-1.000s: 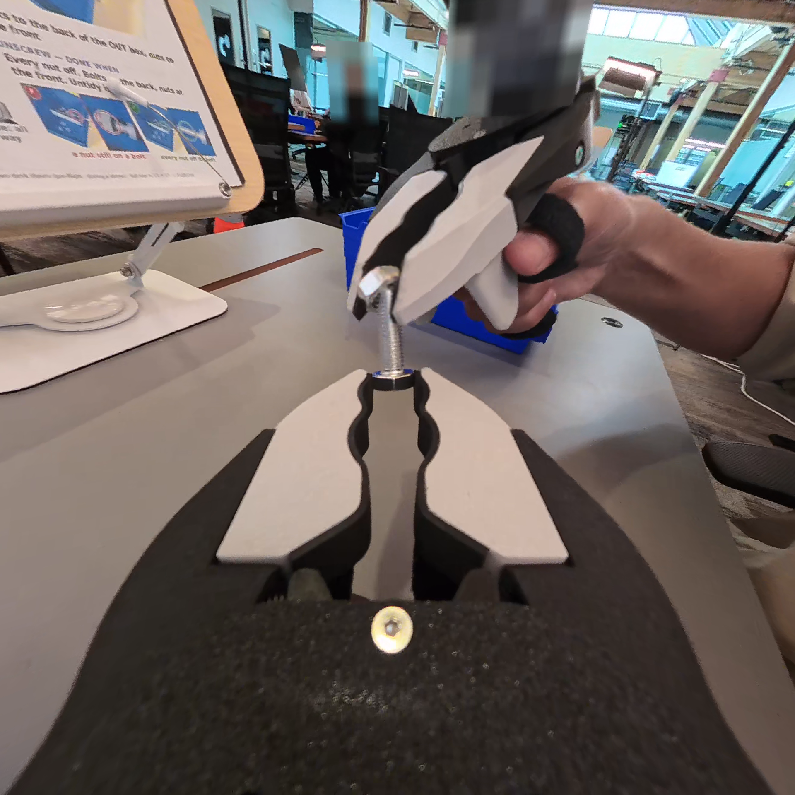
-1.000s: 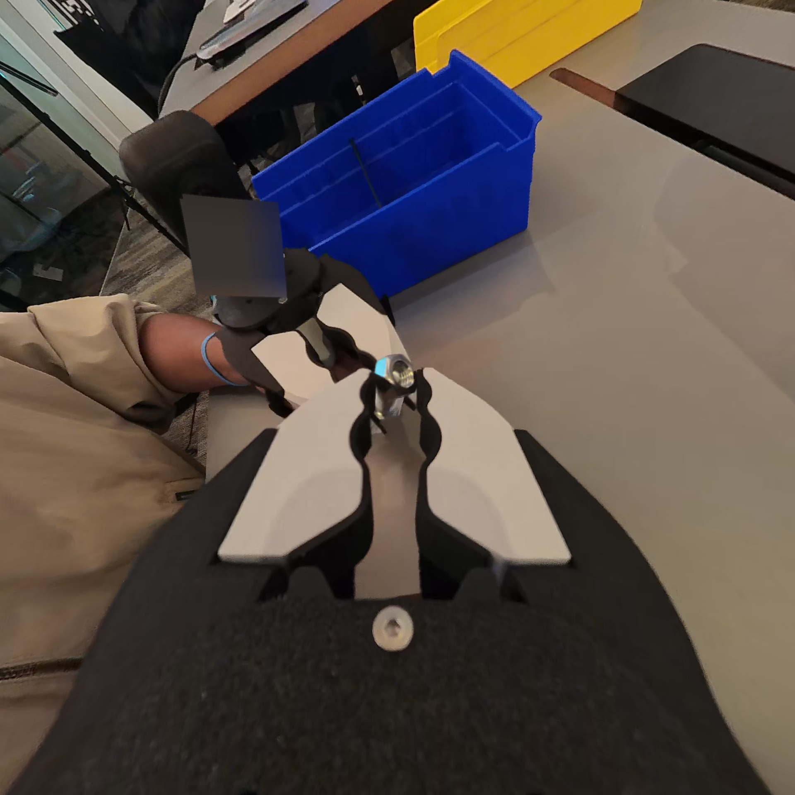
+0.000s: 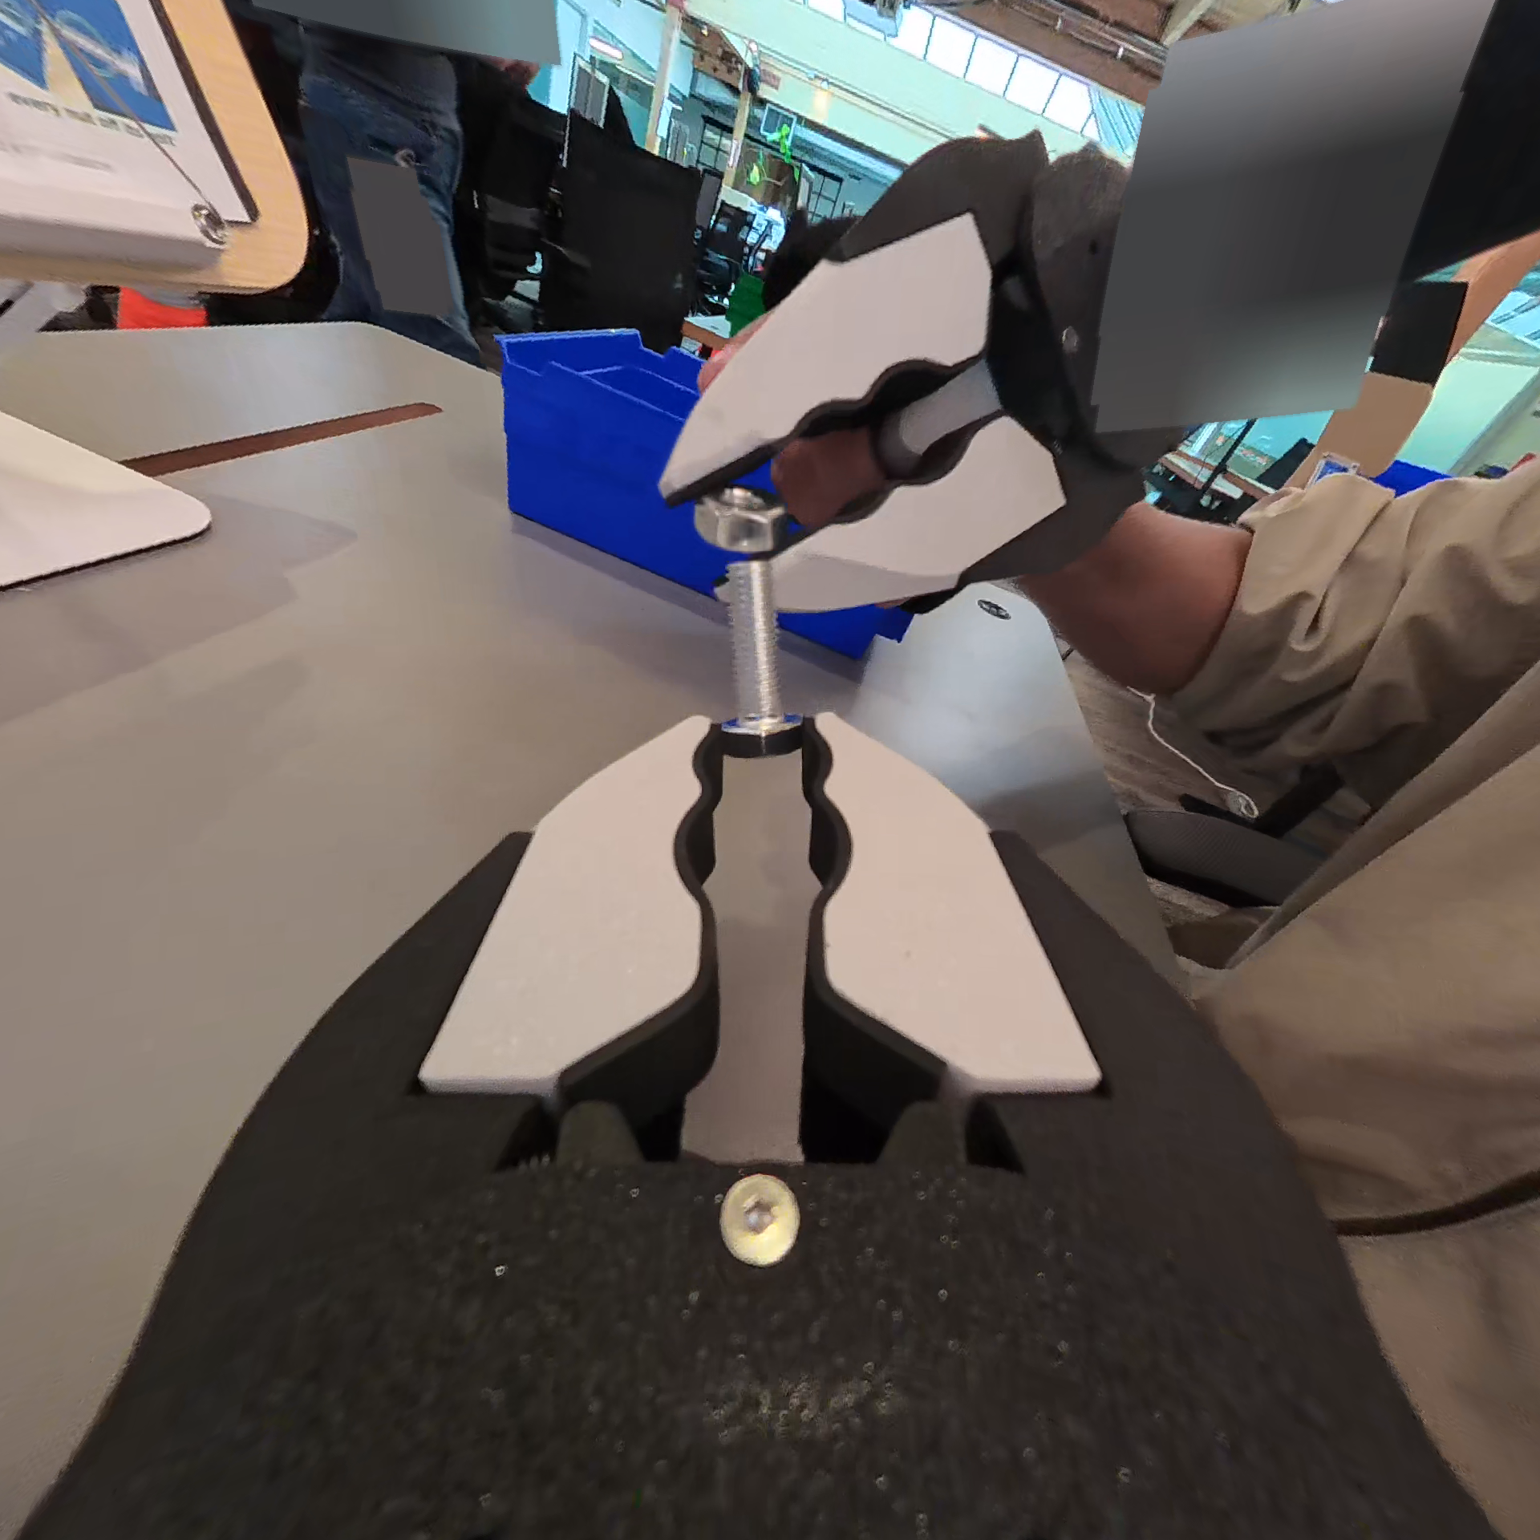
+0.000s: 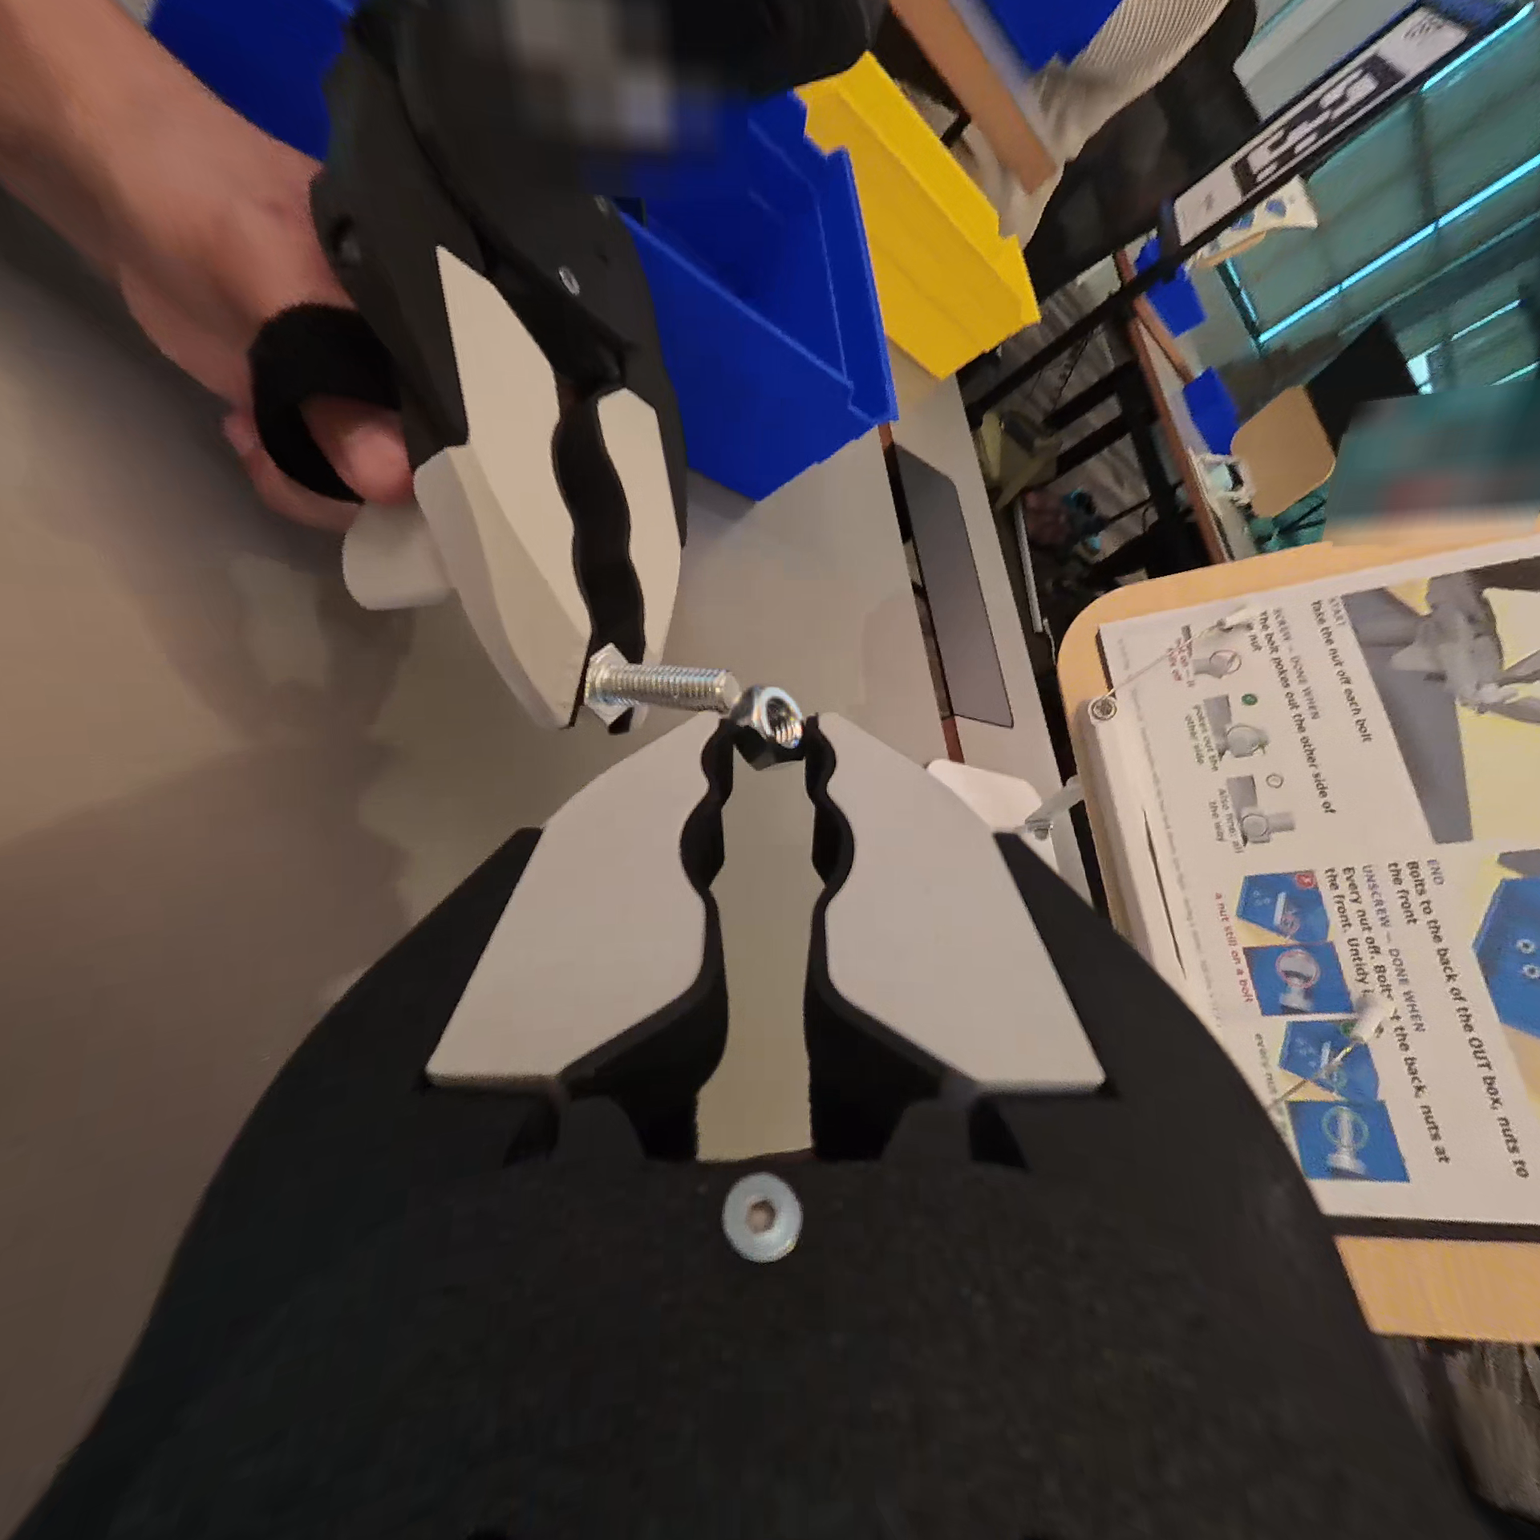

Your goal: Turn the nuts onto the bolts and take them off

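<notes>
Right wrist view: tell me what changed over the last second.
The right gripper rolled about the bolt, twisting the nut it pinches, so its view now shows the table tipped sideways. Nothing was taken hold of or let go. The left gripper stays shut on the bolt's head, and the nut stays at the bolt's free end. Thread progress cannot be judged.

We see a large open-plan workspace, part office and part workshop: a smooth grey worktable [image 3: 250, 750], blue plastic parts bins [image 3: 583, 450] and a yellow plastic bin [image 4: 925, 242], a laminated instruction sheet on a plywood stand [image 4: 1333, 917], black office chairs [image 3: 617, 225], and high skylights [image 3: 983, 75] over distant desks.
</notes>
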A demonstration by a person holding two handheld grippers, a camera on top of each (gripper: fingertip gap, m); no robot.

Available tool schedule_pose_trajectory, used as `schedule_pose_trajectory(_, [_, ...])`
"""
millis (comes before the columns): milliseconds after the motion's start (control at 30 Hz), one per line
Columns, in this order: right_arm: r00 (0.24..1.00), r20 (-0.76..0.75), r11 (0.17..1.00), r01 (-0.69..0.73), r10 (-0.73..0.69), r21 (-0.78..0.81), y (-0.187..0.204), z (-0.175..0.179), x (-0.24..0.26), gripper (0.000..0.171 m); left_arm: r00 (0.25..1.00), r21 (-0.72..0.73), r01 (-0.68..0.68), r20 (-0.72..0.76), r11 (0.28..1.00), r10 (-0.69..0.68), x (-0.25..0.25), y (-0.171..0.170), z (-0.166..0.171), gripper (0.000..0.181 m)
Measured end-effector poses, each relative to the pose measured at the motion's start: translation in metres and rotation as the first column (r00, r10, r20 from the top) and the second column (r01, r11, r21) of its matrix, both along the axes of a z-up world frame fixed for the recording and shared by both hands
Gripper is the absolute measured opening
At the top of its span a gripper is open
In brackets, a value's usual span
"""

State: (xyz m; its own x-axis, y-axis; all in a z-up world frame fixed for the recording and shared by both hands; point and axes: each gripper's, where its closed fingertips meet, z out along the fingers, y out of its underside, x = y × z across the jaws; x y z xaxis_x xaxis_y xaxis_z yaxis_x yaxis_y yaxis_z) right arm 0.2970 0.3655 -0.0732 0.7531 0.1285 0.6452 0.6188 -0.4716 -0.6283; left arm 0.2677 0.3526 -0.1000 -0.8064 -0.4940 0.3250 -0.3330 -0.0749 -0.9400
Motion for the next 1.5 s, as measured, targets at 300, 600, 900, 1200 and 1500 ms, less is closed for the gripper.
schedule_pose_trajectory(300, [0.988,-0.151,0.997,-0.004,-0.007,-0.071,-0.017,-0.019,0.007,0.016,1.0,0.007,-0.018,-0.004,1.0,0.018,0.004,0.005,-0.002,0.017])
schedule_pose_trajectory(600, [0.88,-0.303,0.902,0.256,-0.366,-0.346,-0.03,-0.124,0.03,0.016,0.988,0.052,-0.155,-0.015,0.987,0.156,0.021,0.023,-0.009,0.017])
schedule_pose_trajectory(900, [0.887,-0.354,0.93,0.182,-0.296,-0.32,-0.036,-0.142,0.02,0.017,0.986,0.044,-0.167,-0.023,0.985,0.168,0.023,0.025,-0.01,0.017])
schedule_pose_trajectory(1200, [0.864,-0.439,0.949,0.121,-0.245,-0.291,-0.047,-0.142,0.011,0.023,0.99,0.046,-0.134,-0.032,0.99,0.136,0.019,0.018,-0.012,0.017])
schedule_pose_trajectory(1500, [0.68,-0.616,0.905,0.402,-0.397,-0.139,-0.06,-0.104,-0.012,0.038,0.99,0.037,-0.134,-0.029,0.99,0.135,0.019,0.017,-0.009,0.017])
